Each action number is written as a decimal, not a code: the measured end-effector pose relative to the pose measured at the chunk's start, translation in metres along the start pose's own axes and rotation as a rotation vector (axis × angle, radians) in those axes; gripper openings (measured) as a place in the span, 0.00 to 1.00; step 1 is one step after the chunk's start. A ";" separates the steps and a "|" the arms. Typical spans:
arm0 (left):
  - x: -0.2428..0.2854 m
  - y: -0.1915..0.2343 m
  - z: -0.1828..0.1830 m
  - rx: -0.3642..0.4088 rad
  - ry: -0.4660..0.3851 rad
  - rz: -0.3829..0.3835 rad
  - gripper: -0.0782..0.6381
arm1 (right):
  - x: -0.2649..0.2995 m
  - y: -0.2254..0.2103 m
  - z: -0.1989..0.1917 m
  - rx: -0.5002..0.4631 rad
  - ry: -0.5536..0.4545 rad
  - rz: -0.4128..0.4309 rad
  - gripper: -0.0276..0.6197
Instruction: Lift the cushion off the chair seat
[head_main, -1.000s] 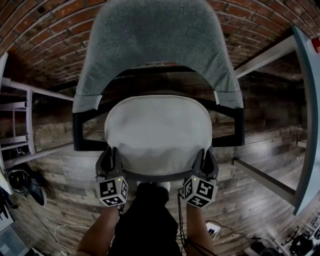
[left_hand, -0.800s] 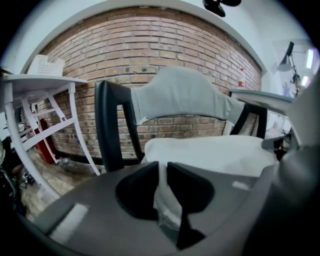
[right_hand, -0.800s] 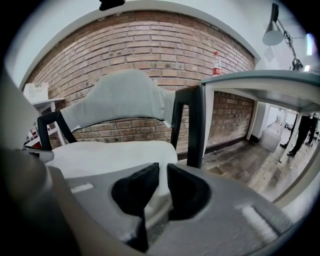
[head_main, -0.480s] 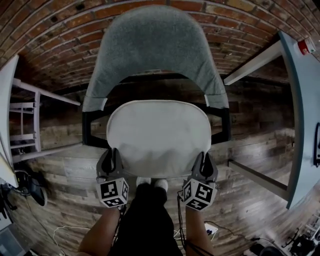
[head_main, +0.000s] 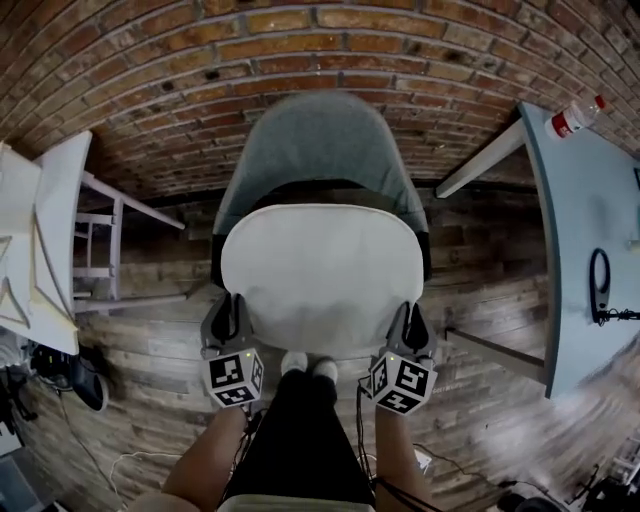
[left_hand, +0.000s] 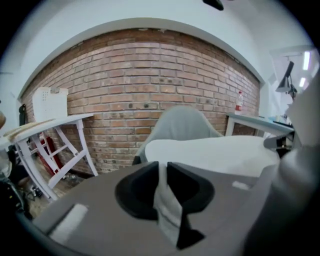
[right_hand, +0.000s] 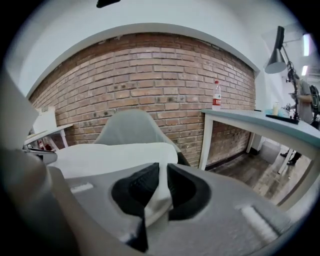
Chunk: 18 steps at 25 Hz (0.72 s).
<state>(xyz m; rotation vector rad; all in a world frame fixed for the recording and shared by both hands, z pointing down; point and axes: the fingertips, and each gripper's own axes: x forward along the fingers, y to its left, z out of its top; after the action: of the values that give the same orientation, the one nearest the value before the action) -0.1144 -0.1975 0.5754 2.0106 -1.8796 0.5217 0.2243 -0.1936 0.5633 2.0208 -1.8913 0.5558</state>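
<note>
Cushion (head_main: 320, 275), white, held above chair (head_main: 318, 150): left gripper (head_main: 228, 318) at 7 o'clock, right gripper (head_main: 409, 322) at 5 o'clock, fingers clenched on its thin hem; risk: hem slips, cushion drops.

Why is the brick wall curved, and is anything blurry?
Head view: the wide lens bends the brick wall into arcs; the floor at lower right smears. Left gripper view: wall bowed, cushion edge up close soft. Right gripper view: likewise, dark corners.

Chair back (head_main: 318, 150) ahead, white table (head_main: 48, 235) left, blue table (head_main: 585, 190) right.
</note>
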 end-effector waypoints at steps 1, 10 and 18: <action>-0.005 0.000 0.012 -0.001 -0.009 0.001 0.18 | -0.006 0.001 0.012 0.001 -0.007 0.002 0.12; -0.062 0.008 0.102 0.011 -0.063 0.004 0.18 | -0.062 0.011 0.095 0.007 -0.043 0.020 0.12; -0.102 0.001 0.159 -0.010 -0.101 0.000 0.18 | -0.101 0.006 0.154 0.019 -0.072 0.042 0.12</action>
<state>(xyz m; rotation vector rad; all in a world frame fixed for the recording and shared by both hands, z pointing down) -0.1160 -0.1851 0.3864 2.0658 -1.9364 0.4170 0.2233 -0.1799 0.3791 2.0439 -1.9812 0.5199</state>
